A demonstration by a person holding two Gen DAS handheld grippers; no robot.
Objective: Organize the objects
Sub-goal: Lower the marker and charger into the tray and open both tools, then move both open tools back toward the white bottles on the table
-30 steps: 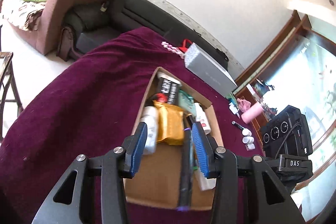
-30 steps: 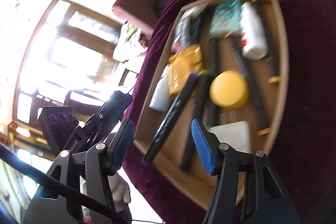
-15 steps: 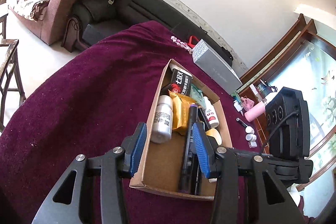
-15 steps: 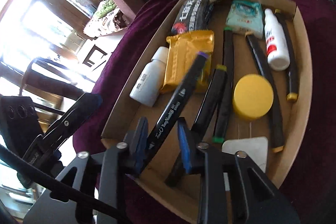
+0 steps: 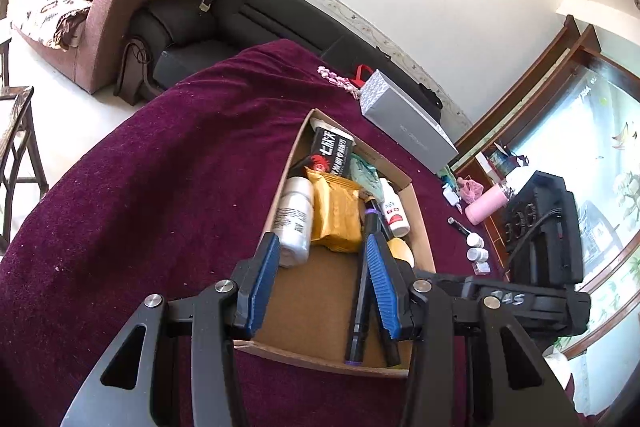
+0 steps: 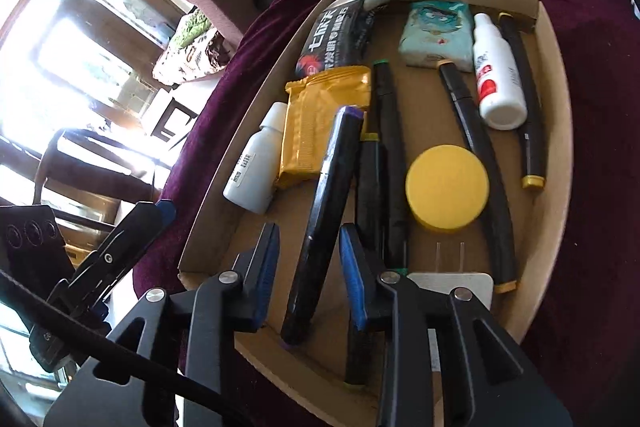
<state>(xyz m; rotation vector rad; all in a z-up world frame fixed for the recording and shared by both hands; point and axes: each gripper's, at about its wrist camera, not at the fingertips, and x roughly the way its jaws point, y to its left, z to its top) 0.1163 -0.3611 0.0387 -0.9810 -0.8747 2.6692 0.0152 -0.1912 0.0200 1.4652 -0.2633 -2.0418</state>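
A table draped in a dark purple cloth (image 5: 168, 187) is carrying a shallow cardboard tray (image 6: 560, 115), which is lying near the middle of the cloth. A long grey box (image 5: 408, 123) is resting on the cloth beyond the tray's far right corner, apart from it.

Inside the tray, a black packet (image 6: 336, 39) and a pale blue pouch (image 6: 436, 35) are lying along the far wall. A gold packet (image 6: 320, 123) is lying just in front of the black packet, with a white bottle (image 6: 256, 163) beside it on the left. A second white bottle with red print (image 6: 496, 79) is lying toward the far right. A round yellow lid (image 6: 447, 187) is sitting near the centre, between dark markers that are lying lengthwise.

The right gripper (image 6: 308, 259) is hovering over the tray's near left part. Its jaws have just been opening after a tight closure, and a black marker with a purple cap (image 6: 328, 203) is lying between them; a gap is showing on each side, so the pads are not pressing it and the marker is released, resting in the tray with its far end on the gold packet.

The left gripper (image 5: 320, 279) is holding above the tray's near edge with jaws partly spread and nothing gripped; the same marker (image 5: 362, 283) is appearing beneath, just beside its right finger.
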